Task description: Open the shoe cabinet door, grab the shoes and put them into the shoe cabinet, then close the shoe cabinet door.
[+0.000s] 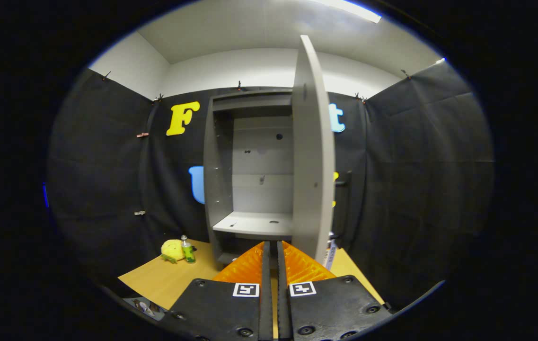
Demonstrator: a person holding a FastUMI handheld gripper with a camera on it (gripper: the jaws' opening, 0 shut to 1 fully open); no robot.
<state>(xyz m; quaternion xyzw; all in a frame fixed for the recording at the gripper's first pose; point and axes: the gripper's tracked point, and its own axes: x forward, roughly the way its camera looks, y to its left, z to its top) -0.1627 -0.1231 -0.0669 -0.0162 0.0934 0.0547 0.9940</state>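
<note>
A: Straight ahead of the hand-held gripper [272, 251] stands the shoe cabinet [250, 175], upright on the worktop [179, 277], tall axis vertical, its inside facing us.

B: And the door [313, 151]?

A: Swung wide, edge-on to us, hanging on the cabinet's right side just beyond the right finger. The lower shelf [254, 222] lies bare, just past the fingertips.

B: Where are the shoes?

A: I cannot find them from here; my guess is they sit somewhere off to one side, so the gripper must turn away to fetch them.

B: Is it carrying anything?

A: No. Its fingers are nearly together, a thin slit between them, nothing held.

B: Anything in the way?

A: Left of the cabinet, well apart from the fingers, a yellow plush toy [172, 250] touches a small green bottle [187, 250]. Neither blocks the opening; the door's edge is the likelier snag
</note>
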